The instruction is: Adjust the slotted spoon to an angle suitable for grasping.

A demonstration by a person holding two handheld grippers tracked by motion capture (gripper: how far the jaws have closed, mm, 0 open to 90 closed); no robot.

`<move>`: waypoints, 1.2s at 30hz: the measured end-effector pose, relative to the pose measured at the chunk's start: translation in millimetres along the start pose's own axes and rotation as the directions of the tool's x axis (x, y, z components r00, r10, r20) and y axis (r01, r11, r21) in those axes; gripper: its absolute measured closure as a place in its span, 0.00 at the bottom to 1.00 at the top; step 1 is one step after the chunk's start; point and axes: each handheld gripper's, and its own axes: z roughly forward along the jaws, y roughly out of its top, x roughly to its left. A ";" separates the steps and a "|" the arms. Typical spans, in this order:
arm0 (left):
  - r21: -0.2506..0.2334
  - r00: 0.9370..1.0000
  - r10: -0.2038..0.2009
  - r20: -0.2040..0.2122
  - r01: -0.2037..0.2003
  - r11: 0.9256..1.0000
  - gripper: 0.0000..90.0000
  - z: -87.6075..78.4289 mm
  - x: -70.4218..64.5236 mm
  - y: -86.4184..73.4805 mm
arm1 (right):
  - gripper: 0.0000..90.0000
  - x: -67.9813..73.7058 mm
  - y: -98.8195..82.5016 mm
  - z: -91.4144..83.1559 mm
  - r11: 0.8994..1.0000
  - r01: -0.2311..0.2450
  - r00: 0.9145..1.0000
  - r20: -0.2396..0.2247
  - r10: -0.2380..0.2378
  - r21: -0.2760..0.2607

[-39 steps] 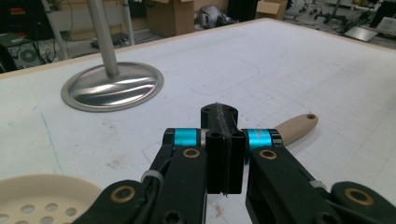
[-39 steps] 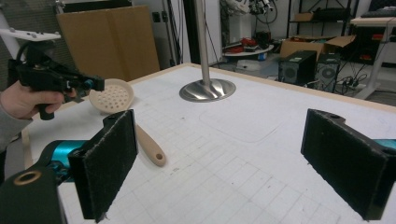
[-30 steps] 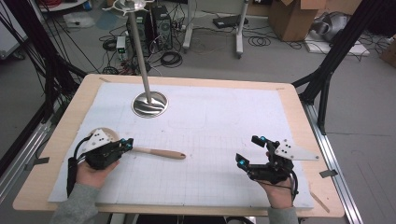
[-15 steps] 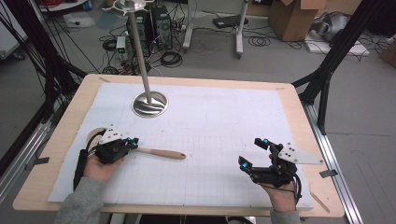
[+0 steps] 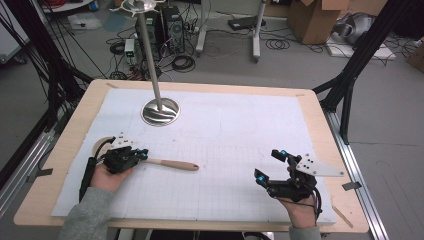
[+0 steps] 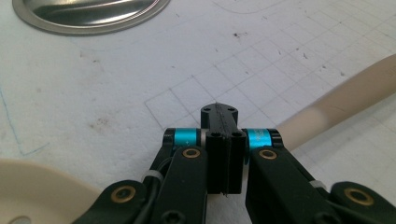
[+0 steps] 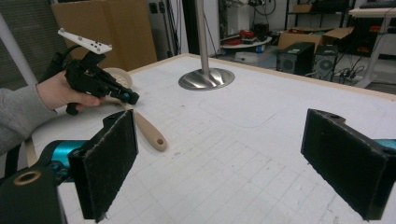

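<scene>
Left gripper [image 5: 140,155] sits low at the near-left of the bench [image 5: 320,120], held in the person's left hand [image 5: 107,175], grey sleeve [image 5: 87,215] coming in from the bottom edge. Its fingers [image 6: 223,140] are pressed flat together with nothing between them; in the left gripper view the pale wooden handle runs off to the right just beside the tips, and I can't tell whether it touches them. That handle belongs to a wooden spoon [image 5: 172,164] lying flat on the white grid sheet [image 5: 235,145], handle end with a small hole pointing toward bench centre; a round cream shape shows behind the left gripper at the sheet's edge, probably the spoon's bowl, mostly hidden. Right gripper [image 5: 272,165] is at the near-right, well apart from the spoon, held in the right hand [image 5: 302,212], grey three-cornered plate on top. Its fingers [image 7: 109,158] stand wide apart and empty; right gripper view looks across the sheet between the two black pads toward the left gripper [image 7: 128,97] and spoon [image 7: 148,130]. Round steel base [image 5: 160,111] with an upright metal pole [image 5: 149,55] stands on the far-left part of the sheet, clear of both grippers. Floor beyond the bench has cables, computer towers and cardboard boxes.
</scene>
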 end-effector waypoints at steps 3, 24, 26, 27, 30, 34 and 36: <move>0.016 0.999 -0.038 -0.001 0.038 0.999 1.00 -1.6 0.2 -0.4 | 0.11 0.2 -0.4 1.5 1.000 0.000 1.000 -0.003 0.000 0.003; -0.037 0.996 -0.068 0.062 0.071 0.997 1.00 -31.6 -10.8 -17.9 | 0.11 3.0 8.1 10.2 1.000 0.022 0.999 -0.032 -0.023 -0.010; -0.056 0.994 -0.050 0.100 0.055 0.997 1.00 -35.0 -15.9 -16.0 | 0.11 3.2 8.9 10.7 1.000 0.021 0.999 -0.034 -0.022 -0.011; -0.065 0.992 -0.026 0.125 0.034 0.997 1.00 -36.6 -18.9 -15.6 | 0.11 3.0 9.2 10.9 1.000 0.018 0.999 -0.034 -0.018 -0.012; -0.064 0.985 0.016 0.169 -0.005 0.998 1.00 -37.9 -27.0 -16.7 | 0.11 2.0 9.9 12.2 1.000 0.017 0.999 -0.037 -0.018 -0.017; -0.057 0.976 0.036 0.213 -0.024 0.998 1.00 -37.0 -31.8 -21.5 | 0.11 2.7 10.4 15.0 1.000 0.022 0.999 -0.040 -0.023 -0.014; -0.054 0.972 0.047 0.231 -0.036 0.998 1.00 -37.1 -35.0 -22.8 | 0.11 3.4 10.7 16.3 1.000 0.024 0.999 -0.046 -0.025 -0.012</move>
